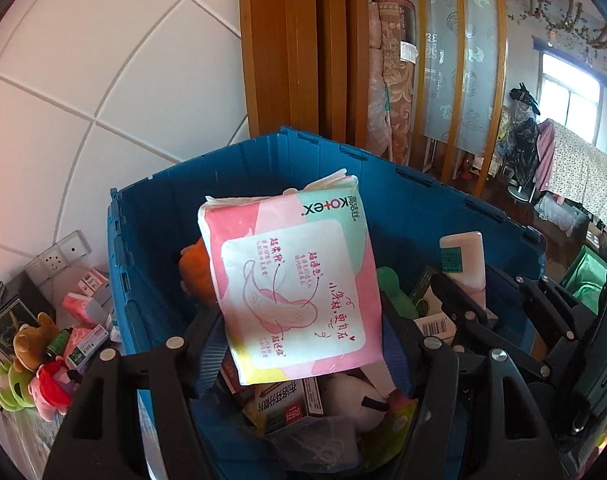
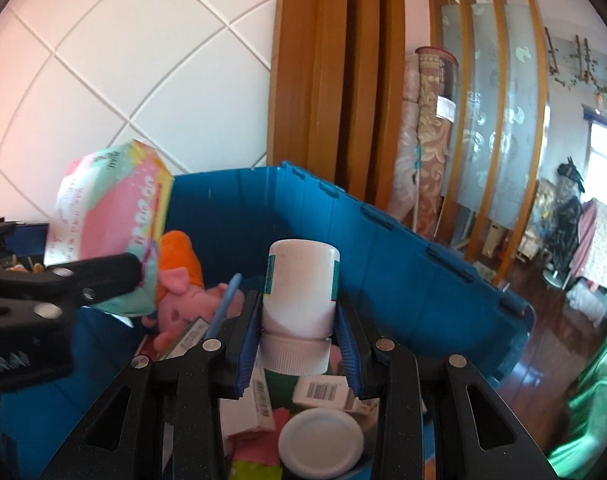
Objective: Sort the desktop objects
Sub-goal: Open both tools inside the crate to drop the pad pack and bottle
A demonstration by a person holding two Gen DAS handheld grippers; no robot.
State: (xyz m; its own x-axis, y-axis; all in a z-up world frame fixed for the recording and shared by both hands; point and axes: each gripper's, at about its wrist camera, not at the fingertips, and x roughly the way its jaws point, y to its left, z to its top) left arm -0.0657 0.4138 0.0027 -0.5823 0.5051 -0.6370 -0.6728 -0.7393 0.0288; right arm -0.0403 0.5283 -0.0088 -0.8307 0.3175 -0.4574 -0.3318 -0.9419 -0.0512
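**Two handheld grippers hold items over a blue crate**

A soft pink, mint and white Kotex pad packet [image 1: 291, 280], printed with red Chinese text, hangs over the open blue crate [image 1: 151, 240]. The left gripper [image 1: 303, 344] is clamped on the packet's lower edge. A white plastic bottle [image 2: 301, 292] with a teal label, held cap-down, sits above the same crate, gripped at both sides by the right gripper [image 2: 299, 344], its blue-lined fingers [image 2: 247, 340] pressed against the bottle. Below lie boxes, a white lid [image 2: 321, 444] and a pink plush pig [image 2: 183, 300].
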